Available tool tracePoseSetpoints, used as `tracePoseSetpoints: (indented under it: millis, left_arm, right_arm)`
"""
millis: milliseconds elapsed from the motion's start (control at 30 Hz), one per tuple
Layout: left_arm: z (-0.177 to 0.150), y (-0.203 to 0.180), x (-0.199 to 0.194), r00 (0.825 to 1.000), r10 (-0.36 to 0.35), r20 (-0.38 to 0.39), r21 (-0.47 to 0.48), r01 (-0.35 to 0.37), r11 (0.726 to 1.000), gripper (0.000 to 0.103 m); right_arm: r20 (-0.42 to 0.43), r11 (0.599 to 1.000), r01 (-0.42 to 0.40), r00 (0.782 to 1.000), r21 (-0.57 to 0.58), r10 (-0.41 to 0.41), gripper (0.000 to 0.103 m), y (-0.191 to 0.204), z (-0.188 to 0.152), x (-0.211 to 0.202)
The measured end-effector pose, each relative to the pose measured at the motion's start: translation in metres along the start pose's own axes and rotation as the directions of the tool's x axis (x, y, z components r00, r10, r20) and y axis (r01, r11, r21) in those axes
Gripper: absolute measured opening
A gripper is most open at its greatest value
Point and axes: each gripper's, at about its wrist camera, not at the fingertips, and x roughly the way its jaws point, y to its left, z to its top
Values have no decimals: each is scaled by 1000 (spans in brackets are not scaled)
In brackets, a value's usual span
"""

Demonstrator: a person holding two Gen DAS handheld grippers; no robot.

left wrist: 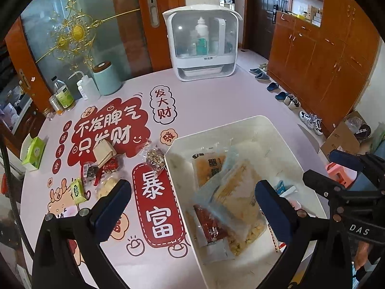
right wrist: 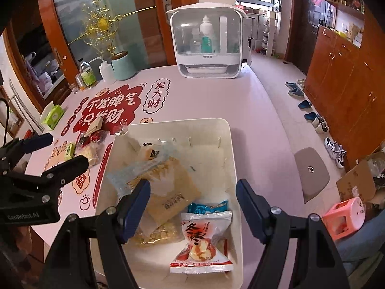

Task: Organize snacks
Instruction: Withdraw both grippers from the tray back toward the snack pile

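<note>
The bin point(right wrist: 231, 159) sits on the counter point(right wrist: 204, 96) near its front edge and already holds several snack packets: a tan pouch point(right wrist: 173, 192) lying across the middle, a clear bag of yellow pieces point(right wrist: 156, 237) under it, a small blue packet point(right wrist: 208, 208) and a red-and-white date packet point(right wrist: 202, 243) at the near end. The rest of the snacks point(left wrist: 105, 168) lie loose in a small heap on the counter just left of the bin, with a clear-wrapped nut bar point(left wrist: 155, 157) almost touching the bin's rim and a green carton point(left wrist: 77, 190) at the heap's near side. The left claw point(left wrist: 192, 207) is released, jaws spread wide, straddling the bin's left wall with nothing between the pads. The right claw point(right wrist: 192, 207) hangs over the bin's near end, also released and empty, the packets lying below it. The step in hand looks like fetching the next loose snack, and the left claw is better placed for it. I would go for the nut bar first, since it stands apart from the heap, and close across its narrow width rather than on the crinkly wrapper ends, which may slip. Lifting clear of the rim before crossing should keep the bin from being nudged. The right claw could steady the bin, or stay out of the way.
</note>
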Motion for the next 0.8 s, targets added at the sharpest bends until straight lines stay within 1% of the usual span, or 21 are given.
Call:
tracePoseSetpoints:
  millis: [300,600,667,800]
  left_arm:
    - [-15,21,-18,999,37,-8,-4,-37,999,102]
    - [-31,65,-41,993,119,-12,-32,-119,992,102]
    - [-38,77,-44,990,136,-22,-46,-137,989,102]
    - [-55,102,-42,985,158,-68,-75,-163,984,102]
  right_arm:
    - [1,1000,-26,1000,-6,26,74,20,-4,-5]
    - [-22,997,-77,997,24,77,74,48,-5,10]
    - [-25,996,-82,996,33,83,74,55,-4,15]
    - [-37,996,-79,996,45,80,74,71,-5,27]
